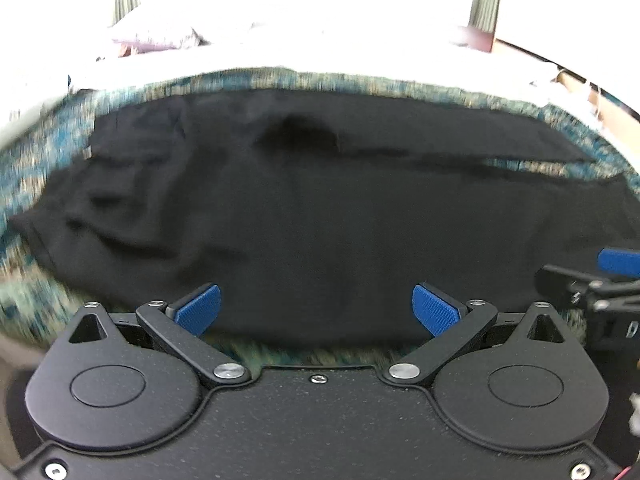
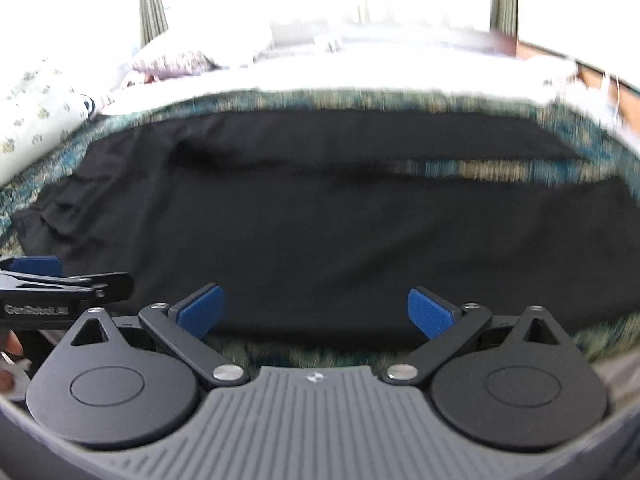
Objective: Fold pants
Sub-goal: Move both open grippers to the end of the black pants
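Note:
Black pants [image 1: 304, 216] lie spread sideways on a blue-green patterned cover [image 1: 48, 152], waist to the left and the two legs running right with a strip of cover between them. My left gripper [image 1: 316, 310] is open over the near edge of the pants, nothing between its blue pads. In the right wrist view the same pants [image 2: 328, 232] fill the middle, and my right gripper [image 2: 314, 312] is open above their near hem. Each gripper shows at the other view's edge: the right one [image 1: 608, 276], the left one [image 2: 52, 280].
White bedding [image 1: 320, 44] lies beyond the patterned cover [image 2: 360, 100]. A flowered pillow [image 2: 36, 120] sits at the left and a pale purple cushion [image 2: 172, 62] farther back. Wooden furniture [image 1: 600, 96] shows at the right. Both views are motion-blurred.

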`<state>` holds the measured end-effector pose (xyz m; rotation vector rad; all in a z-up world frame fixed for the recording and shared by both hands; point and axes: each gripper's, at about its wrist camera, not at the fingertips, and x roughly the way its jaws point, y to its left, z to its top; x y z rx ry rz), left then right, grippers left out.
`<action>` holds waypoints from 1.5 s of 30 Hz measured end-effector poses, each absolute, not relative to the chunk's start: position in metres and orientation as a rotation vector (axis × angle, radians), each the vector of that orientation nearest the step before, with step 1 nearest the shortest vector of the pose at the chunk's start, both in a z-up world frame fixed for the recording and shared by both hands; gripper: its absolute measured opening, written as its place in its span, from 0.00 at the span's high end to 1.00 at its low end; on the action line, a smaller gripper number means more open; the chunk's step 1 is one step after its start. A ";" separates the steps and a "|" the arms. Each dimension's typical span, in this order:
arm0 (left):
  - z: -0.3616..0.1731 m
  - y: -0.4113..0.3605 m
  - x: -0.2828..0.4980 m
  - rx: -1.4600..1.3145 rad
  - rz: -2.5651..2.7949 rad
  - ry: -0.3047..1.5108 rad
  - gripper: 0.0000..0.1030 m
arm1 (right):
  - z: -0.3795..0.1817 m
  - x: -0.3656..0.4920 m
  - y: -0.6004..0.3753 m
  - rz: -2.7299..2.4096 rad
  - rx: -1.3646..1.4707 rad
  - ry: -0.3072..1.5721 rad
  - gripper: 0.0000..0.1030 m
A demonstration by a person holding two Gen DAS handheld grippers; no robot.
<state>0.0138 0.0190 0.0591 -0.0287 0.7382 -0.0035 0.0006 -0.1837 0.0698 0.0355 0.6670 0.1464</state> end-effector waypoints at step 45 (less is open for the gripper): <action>0.061 0.293 0.383 -0.542 0.457 0.888 0.00 | 0.079 0.367 -0.321 -0.292 0.311 0.793 0.00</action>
